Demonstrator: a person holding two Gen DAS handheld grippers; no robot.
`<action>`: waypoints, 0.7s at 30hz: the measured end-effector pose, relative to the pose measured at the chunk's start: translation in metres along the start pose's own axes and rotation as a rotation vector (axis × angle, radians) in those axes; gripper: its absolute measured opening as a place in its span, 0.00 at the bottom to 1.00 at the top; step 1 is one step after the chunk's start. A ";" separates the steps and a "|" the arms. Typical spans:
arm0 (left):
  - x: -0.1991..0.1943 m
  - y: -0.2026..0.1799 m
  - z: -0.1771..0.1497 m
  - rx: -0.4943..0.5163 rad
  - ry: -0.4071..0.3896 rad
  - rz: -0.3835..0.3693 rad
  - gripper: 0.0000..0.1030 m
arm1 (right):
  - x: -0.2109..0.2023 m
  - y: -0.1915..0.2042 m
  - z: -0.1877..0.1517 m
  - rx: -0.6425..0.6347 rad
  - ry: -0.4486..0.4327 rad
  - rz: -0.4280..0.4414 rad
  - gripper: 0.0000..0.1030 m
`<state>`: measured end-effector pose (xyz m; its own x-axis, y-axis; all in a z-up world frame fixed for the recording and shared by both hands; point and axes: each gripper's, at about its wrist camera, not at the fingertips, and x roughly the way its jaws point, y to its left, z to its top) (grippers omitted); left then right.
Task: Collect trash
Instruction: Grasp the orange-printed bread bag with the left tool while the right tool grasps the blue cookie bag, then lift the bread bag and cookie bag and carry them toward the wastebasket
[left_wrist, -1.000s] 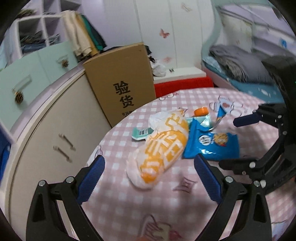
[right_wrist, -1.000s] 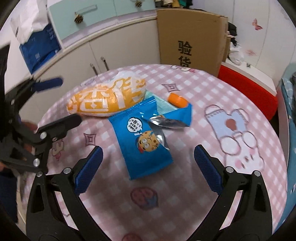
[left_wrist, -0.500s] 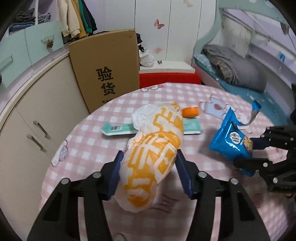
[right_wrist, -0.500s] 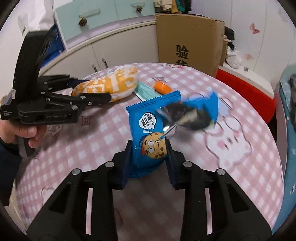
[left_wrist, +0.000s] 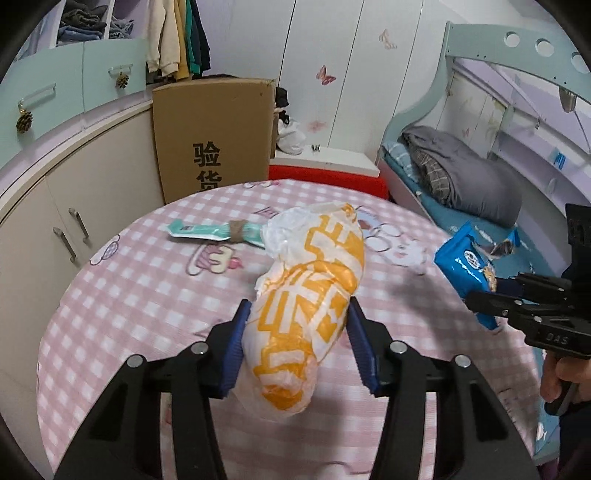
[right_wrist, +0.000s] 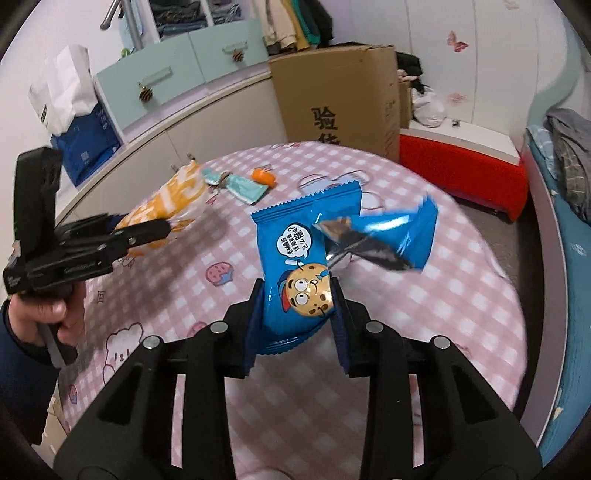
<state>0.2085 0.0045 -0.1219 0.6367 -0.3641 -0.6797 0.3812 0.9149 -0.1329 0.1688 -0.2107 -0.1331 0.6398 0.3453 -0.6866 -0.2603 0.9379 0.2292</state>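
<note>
1. Orange-and-white bag: crumpled plastic, clamped between the blue pads of the left gripper. Jaws closing, pads pressing both sides of the bag. The bag's far end sticks out past the fingertips over the worktop; whether it is lifted clear, cannot tell.
2. Blue cookie wrapper: grasped by the right gripper, pads clenched on its lower part at the cartoon cookie face. Top of the wrapper is torn open, a foil-lined flap hanging out to the right, blurred.
3. In the left wrist view the same wrapper shows at the right edge, held in the right gripper, with part of a hand gripping the handle below.
4. In the right wrist view the left gripper shows at the left edge holding the orange-and-white bag, a hand in a dark sleeve on its handle.
5. Teal tube: lying flat on the worktop beyond the bag, a brownish band round its middle. Small orange cap just beside it, seen only in the right wrist view.
6. Worktop is round, covered by a pink-and-white checked cloth with cartoon prints.
7. Beyond it: cardboard box with black characters, standing against cream cabinets; red bench to the right of the box; bed with grey bedding further right.
</note>
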 end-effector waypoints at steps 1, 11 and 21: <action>-0.003 -0.005 0.001 -0.006 -0.007 -0.007 0.49 | -0.004 -0.003 -0.001 0.006 -0.008 -0.002 0.32; -0.014 -0.082 0.018 -0.010 -0.046 -0.077 0.49 | -0.069 -0.062 -0.018 0.102 -0.112 -0.050 0.32; 0.007 -0.197 0.026 0.059 -0.019 -0.185 0.49 | -0.131 -0.153 -0.062 0.244 -0.178 -0.150 0.32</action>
<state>0.1551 -0.1831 -0.0824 0.5648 -0.5287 -0.6336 0.5310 0.8206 -0.2114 0.0800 -0.4017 -0.1215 0.7799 0.1831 -0.5986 0.0129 0.9514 0.3078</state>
